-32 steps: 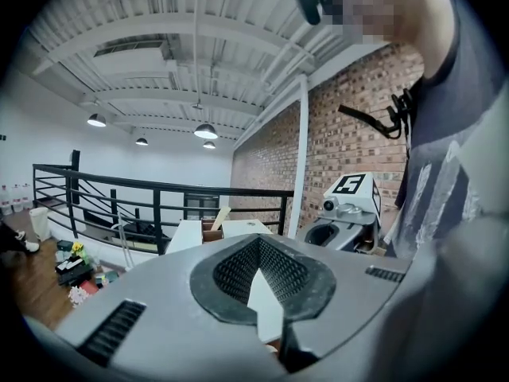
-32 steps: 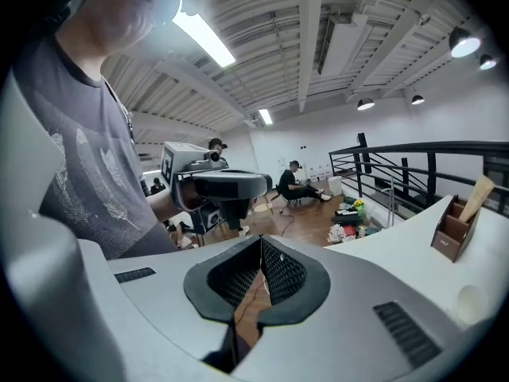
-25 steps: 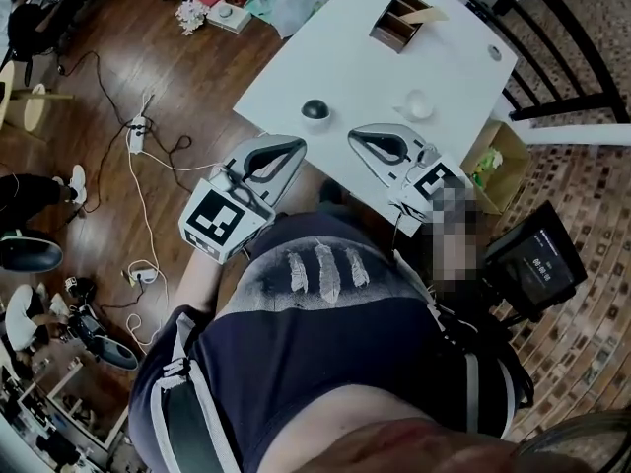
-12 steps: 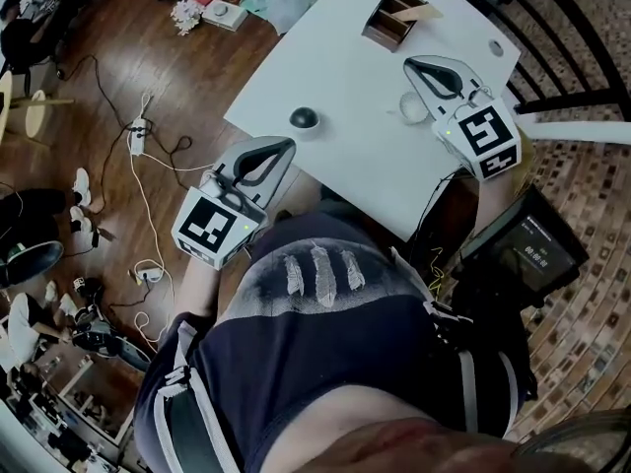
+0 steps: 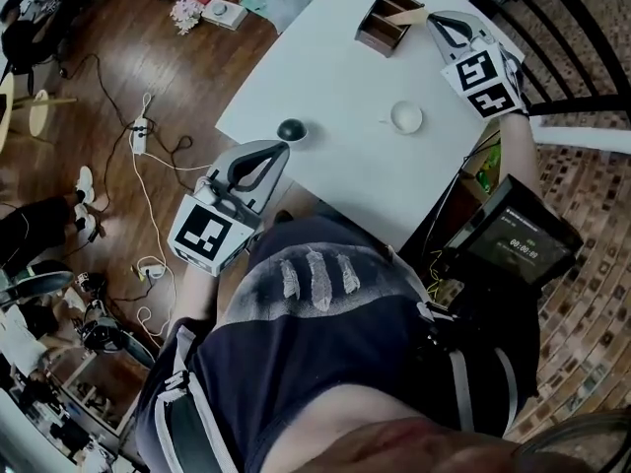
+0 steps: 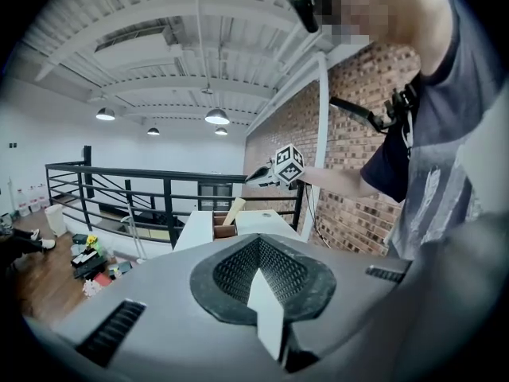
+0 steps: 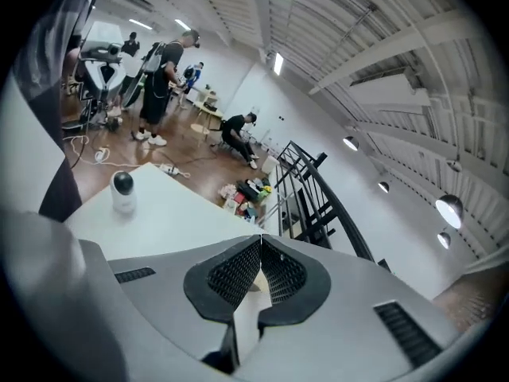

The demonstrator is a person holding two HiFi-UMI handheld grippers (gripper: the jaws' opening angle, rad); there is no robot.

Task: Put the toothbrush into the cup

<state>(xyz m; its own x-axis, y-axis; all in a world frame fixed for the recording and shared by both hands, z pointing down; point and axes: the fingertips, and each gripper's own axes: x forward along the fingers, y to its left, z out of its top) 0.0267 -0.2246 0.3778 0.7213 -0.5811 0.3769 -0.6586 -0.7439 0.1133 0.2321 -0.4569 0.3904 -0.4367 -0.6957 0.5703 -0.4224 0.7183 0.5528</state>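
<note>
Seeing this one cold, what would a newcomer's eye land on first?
The white table stands out against the dark wood floor, with the right tool at the wooden box near its far corner, jaws together. A white cup sits mid-table, and the left tool hovers by the near edge.

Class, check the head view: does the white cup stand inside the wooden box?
No, the white cup stands on the table, apart from the wooden box.
</note>
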